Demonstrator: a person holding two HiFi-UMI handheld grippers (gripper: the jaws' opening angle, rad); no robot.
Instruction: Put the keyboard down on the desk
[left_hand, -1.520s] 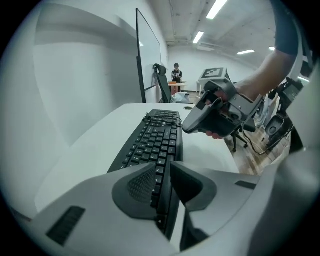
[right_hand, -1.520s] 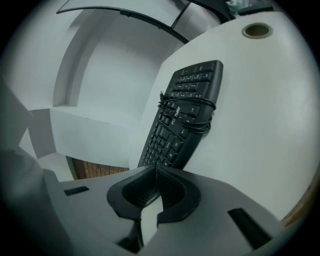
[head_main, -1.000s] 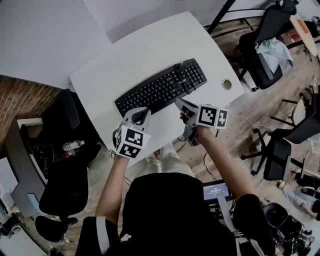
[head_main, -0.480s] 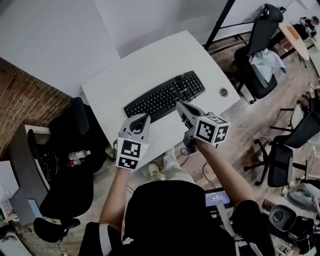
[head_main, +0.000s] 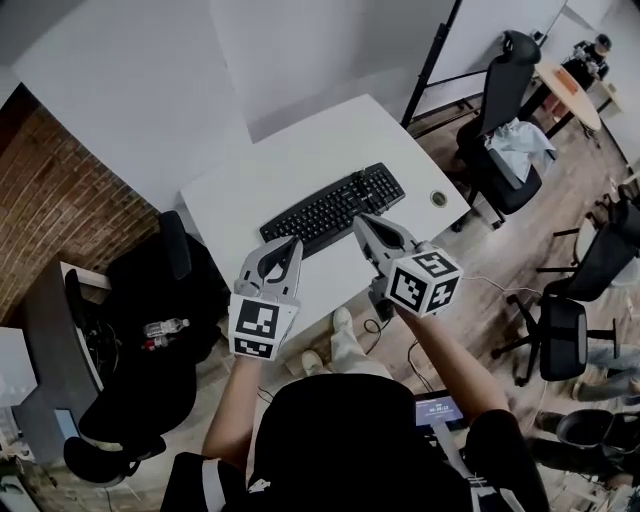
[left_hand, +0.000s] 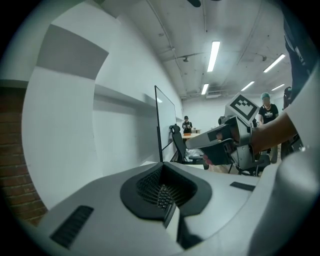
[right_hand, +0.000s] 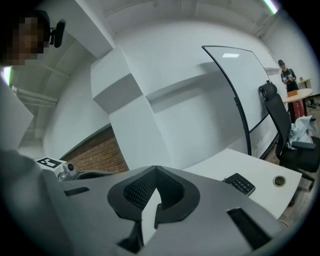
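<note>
Shows a black keyboard lying flat and slantwise on the white desk, toward its front edge, with nothing gripping it. Places the left gripper and right gripper side by side on the near side of the keyboard, apart from it, tips pointing toward the keys; jaws of each pressed together on nothing. Suggests a completed set-down. Carries few hazards from here: risks nudging or skewing the keyboard through a closed tip dipping or swinging forward at such close range, perhaps shoving it toward the cable grommet; risks dragging it by a snagged cord, though no cord discernible. Calls for a straight retreat away from the keys
</note>
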